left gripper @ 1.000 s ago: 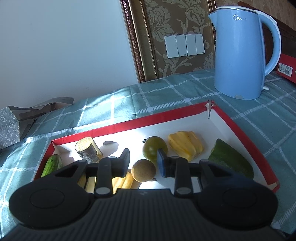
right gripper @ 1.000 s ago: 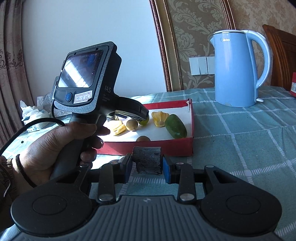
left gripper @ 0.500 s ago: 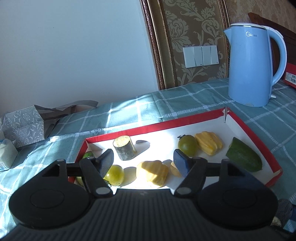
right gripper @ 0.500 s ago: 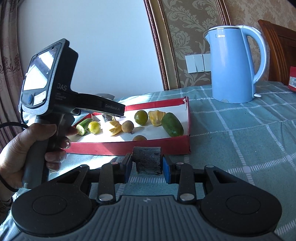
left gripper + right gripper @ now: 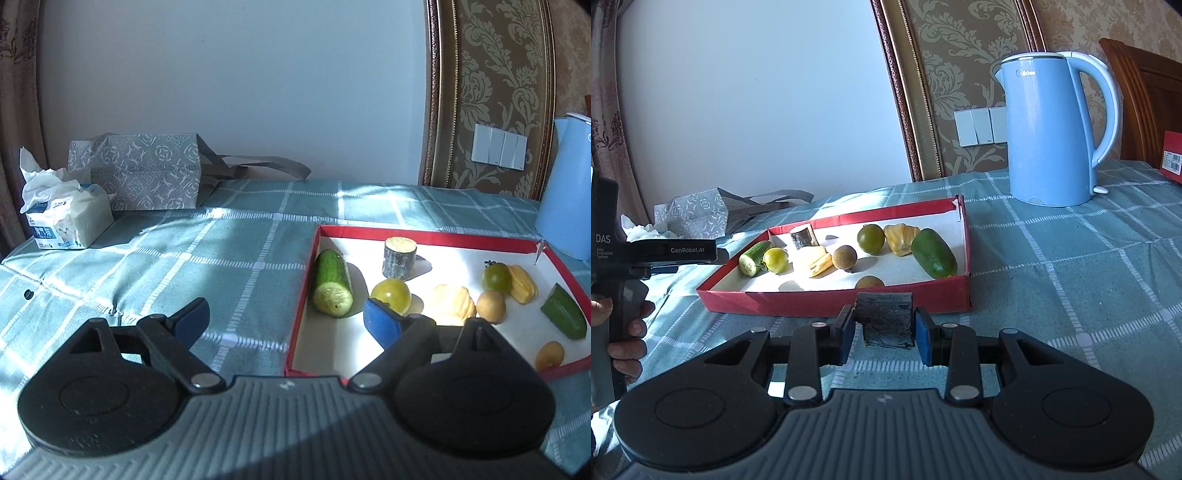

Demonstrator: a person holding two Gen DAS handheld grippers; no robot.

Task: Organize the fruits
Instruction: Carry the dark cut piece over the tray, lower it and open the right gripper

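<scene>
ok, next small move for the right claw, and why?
Probably carry it forward over the red tray and set down the dark cylinder piece it is shut on. A matching cut piece already stands in the tray, and the left claw is open, empty and off to the tray's side.

Readable text, referenced to the blue kettle (image 5: 1051, 133) in the right wrist view: "Midea" is printed on the kettle body just under its lid rim. Far left of the kettle, the handheld left gripper (image 5: 718, 254) carries "GenRobot.AI" along its black arm, and "DAS" with small lines under it, roughly "Data Acquisition System", on its housing. Right of the kettle, the red box (image 5: 1172, 157) at the frame edge has a white barcode sticker, characters too small to read. In the left wrist view, the tissue pack (image 5: 64, 218) far left of the kettle shows blue print, not legible
</scene>
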